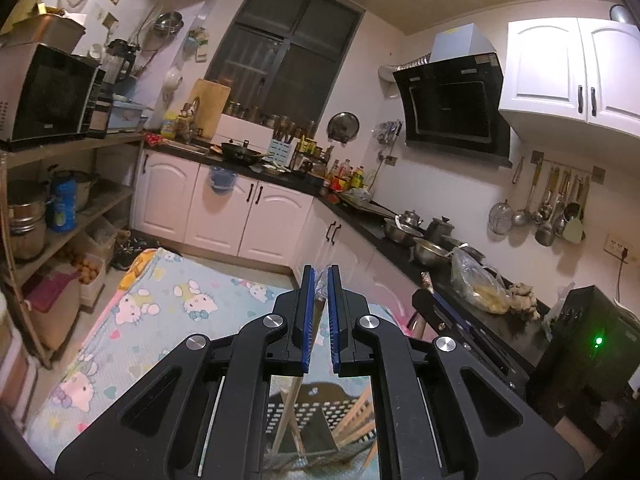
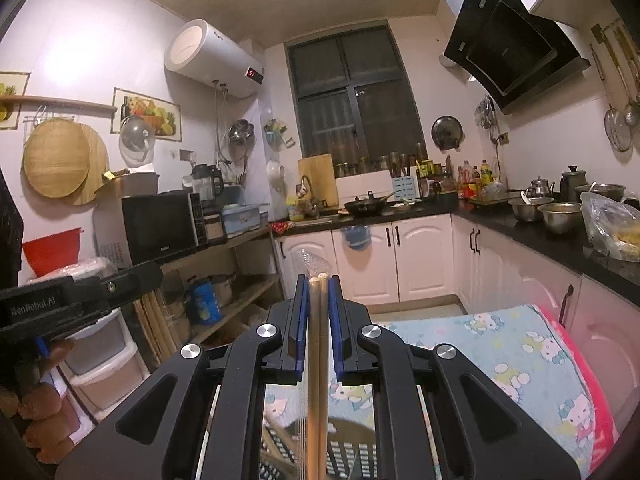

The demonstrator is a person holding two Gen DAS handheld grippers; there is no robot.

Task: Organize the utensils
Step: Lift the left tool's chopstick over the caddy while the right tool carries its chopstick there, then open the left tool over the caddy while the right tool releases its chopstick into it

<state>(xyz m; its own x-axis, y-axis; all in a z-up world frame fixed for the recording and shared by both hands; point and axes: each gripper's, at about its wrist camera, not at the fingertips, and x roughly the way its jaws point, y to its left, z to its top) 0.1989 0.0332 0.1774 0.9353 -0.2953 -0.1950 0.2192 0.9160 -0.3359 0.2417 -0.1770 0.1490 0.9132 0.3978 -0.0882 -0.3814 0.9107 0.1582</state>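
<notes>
Your right gripper (image 2: 319, 280) is clamped almost shut on a pair of pale wooden chopsticks (image 2: 318, 340), smooth round sticks lying lengthwise between the blue ribbed pads with a crinkled clear plastic sleeve (image 2: 310, 262) at the far tips. Your left gripper (image 1: 319, 276) is pinched fully closed on a thin scrap of that same clear film (image 1: 320, 286), probably to pull the wrapper off the sticks. Below both, near you, a dark perforated basket (image 1: 320, 412) with more wooden sticks sits on the cartoon-cat cloth (image 1: 168, 304).
</notes>
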